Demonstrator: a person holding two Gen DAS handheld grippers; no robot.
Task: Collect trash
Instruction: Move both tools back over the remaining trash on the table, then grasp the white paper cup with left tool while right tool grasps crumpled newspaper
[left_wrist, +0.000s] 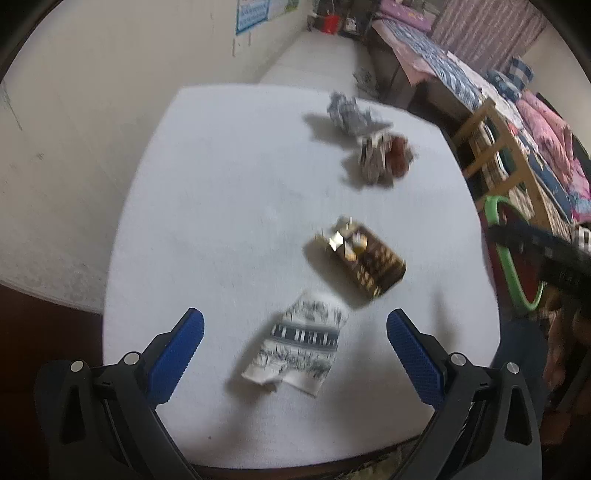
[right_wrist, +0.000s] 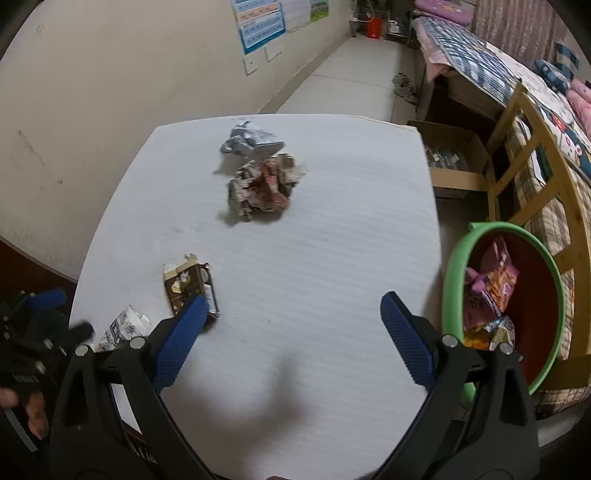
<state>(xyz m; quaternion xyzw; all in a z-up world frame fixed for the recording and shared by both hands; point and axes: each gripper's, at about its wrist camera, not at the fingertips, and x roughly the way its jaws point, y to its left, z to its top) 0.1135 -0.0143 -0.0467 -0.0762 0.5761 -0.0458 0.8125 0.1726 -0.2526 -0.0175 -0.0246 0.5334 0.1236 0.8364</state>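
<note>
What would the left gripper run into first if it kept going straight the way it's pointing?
Most likely the black-and-white printed wrapper lying flat on the white table, between the open jaws of the left gripper. The brown carton lies beyond; depth is uncertain.

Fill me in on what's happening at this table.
A person is clearing trash off a white table with two handheld grippers. Both the left gripper and the right gripper have open jaws and hold nothing. The left hovers over a printed paper scrap. A brown carton and two crumpled wads remain; the green bin already holds wrappers.
</note>
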